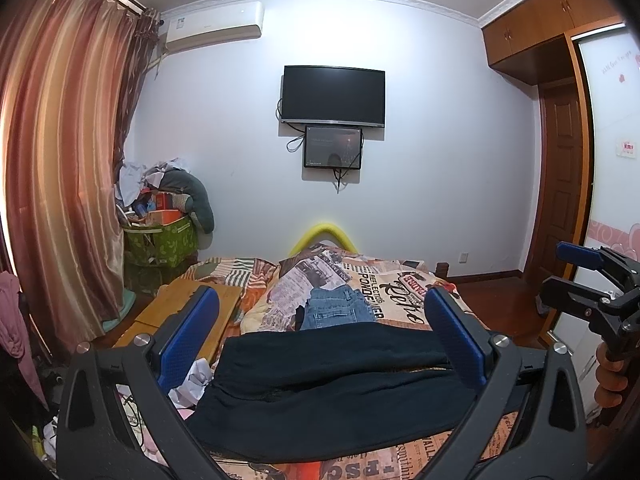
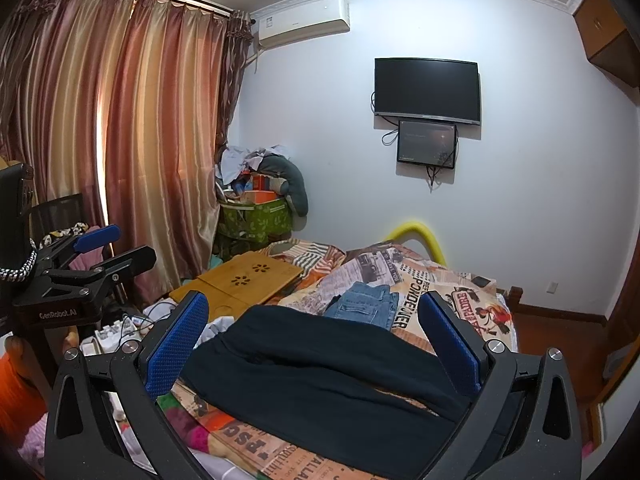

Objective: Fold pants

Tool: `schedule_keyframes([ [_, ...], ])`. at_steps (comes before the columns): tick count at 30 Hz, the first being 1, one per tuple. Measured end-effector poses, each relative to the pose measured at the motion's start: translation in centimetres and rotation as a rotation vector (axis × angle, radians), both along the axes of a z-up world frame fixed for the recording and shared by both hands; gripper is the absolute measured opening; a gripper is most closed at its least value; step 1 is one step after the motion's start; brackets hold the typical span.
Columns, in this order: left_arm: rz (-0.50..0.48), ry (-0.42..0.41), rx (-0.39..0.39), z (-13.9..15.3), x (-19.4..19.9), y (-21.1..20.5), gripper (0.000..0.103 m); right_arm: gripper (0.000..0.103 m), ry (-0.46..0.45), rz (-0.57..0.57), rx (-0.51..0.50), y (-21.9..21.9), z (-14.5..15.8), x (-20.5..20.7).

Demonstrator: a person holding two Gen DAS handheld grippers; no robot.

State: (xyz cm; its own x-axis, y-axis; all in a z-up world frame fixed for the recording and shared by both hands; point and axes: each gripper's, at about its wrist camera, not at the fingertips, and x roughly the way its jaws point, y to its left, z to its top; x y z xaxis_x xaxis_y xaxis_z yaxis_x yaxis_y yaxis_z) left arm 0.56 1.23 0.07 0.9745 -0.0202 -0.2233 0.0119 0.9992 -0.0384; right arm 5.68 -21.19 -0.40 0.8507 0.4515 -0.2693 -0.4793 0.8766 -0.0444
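Left gripper and right gripper both spread wide, empty, above black pants on bed.

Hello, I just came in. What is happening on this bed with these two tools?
A person holds a two-finger gripper in each hand above a bed with a newspaper-print cover. The left gripper and the right gripper are both open and hold nothing. Dark pants lie spread on the cover in front of them, not yet gripped. Folded blue jeans lie further back on the bed. The folding of the dark pants seems not started yet.
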Motion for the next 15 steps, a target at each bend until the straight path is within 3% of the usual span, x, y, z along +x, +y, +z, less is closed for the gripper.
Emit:
schedule_keyframes([
  [15, -0.002, 0.005, -0.006, 0.07, 0.15, -0.54, 0.103, 0.103, 0.009, -0.009, 0.005, -0.14, -0.12, 0.25],
])
